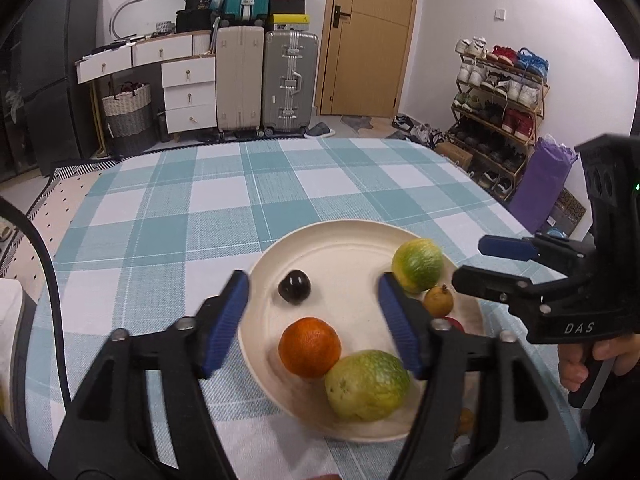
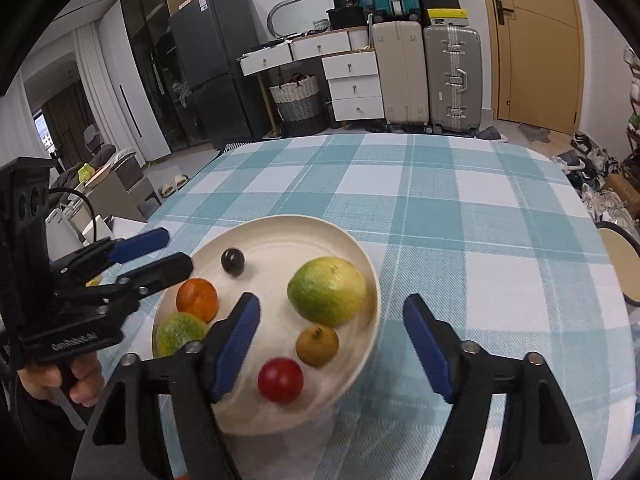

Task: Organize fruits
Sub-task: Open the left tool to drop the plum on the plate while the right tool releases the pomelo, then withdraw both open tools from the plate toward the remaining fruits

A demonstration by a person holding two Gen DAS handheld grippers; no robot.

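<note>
Both claws are held wide, nothing gripped. Left gripper [image 1: 312, 320] sits at lower centre of the left view, over the near part of the plate [image 1: 340, 240]; between its pads [image 1: 224, 324] the orange [image 1: 310, 347] and dark berry [image 1: 295, 286] are framed, the berry further up-frame, the orange lower and touching a green-yellow fruit [image 1: 367, 385] at lower right of centre. A second green fruit [image 1: 417, 266] and a small brown fruit [image 1: 438, 300] are seen just right of the right pad, partly hidden by it. Right gripper [image 2: 330, 348] is at lower centre of the right view; the plate rim [image 2: 374, 312] falls between its pads [image 2: 236, 344]. The red fruit [image 2: 280, 380], brown fruit [image 2: 317, 346] and large green fruit [image 2: 327, 291] lie in that gap, none touched. All fruit is on the plate, on the checked cloth [image 2: 460, 208].
</note>
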